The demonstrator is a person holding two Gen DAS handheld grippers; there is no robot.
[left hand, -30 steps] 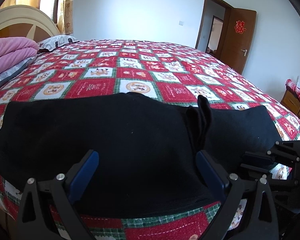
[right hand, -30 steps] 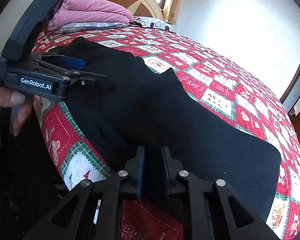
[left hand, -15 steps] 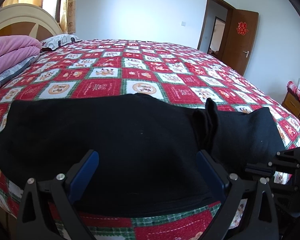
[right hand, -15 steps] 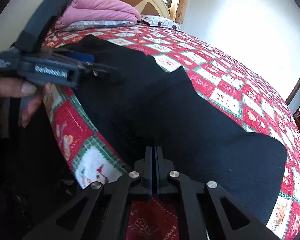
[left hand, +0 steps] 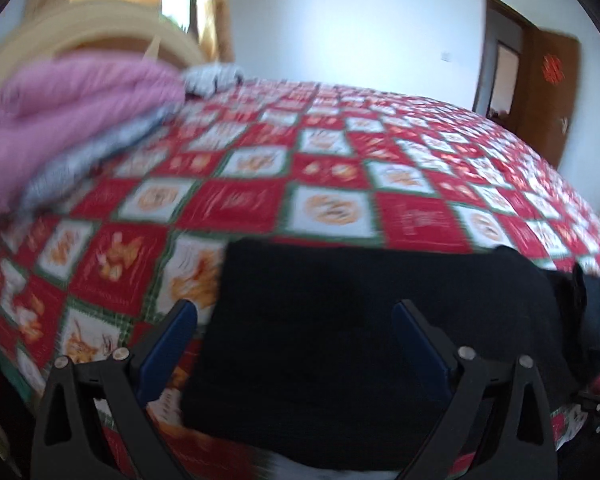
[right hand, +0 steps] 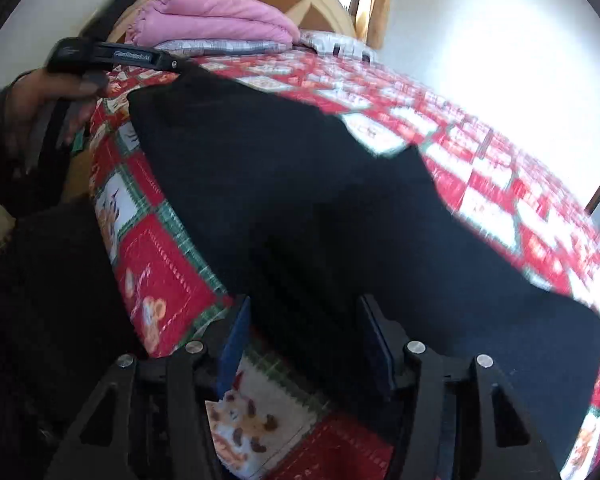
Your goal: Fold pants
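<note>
Both tongs released: left gripper point(left hand: 296, 344) and right gripper point(right hand: 304, 336) gape over the black pants point(right hand: 340, 220) lying near the bed's point(left hand: 340, 184) front edge. I'd pinch the hem squarely before folding.

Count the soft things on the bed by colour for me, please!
Black pants: 1
Pink blanket: 1
Grey folded blanket: 1
Pillow: 1
Total: 4

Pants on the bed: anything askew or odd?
The black pants lie flat on the patchwork quilt, near its edge. One small flap pokes up at their right side in the left wrist view. Nothing spilled or damaged; both views are motion-blurred.
</note>
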